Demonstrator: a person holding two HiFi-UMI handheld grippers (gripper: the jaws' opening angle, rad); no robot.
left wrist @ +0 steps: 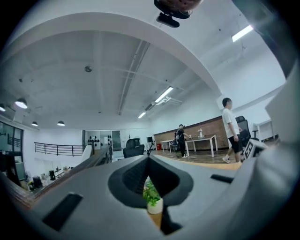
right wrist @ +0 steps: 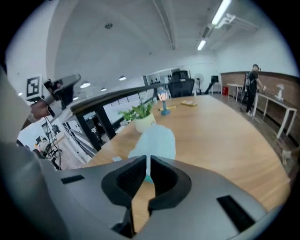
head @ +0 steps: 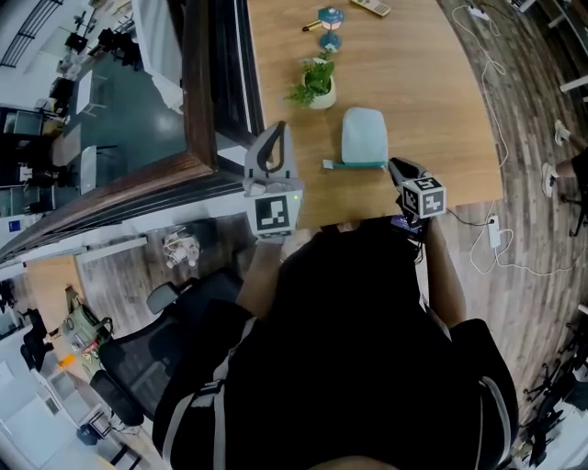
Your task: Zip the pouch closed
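A light teal pouch (head: 364,136) lies flat on the wooden table (head: 432,83), its darker zipper edge turned toward me, with a small white tab (head: 328,164) at that edge's left end. My right gripper (head: 394,164) hovers just short of the pouch's near right corner, jaws shut with nothing between them. In the right gripper view the pouch (right wrist: 157,139) lies straight ahead of the right gripper (right wrist: 148,162). My left gripper (head: 279,128) is held up at the table's left edge, left of the pouch, shut and holding nothing. The left gripper (left wrist: 149,158) points toward the potted plant (left wrist: 151,198).
A small potted plant (head: 317,83) stands just beyond the pouch. Farther back are a blue object (head: 331,18) and a remote (head: 370,7). A dark wooden ledge (head: 197,92) runs along the table's left side. People (left wrist: 229,129) are in the room behind.
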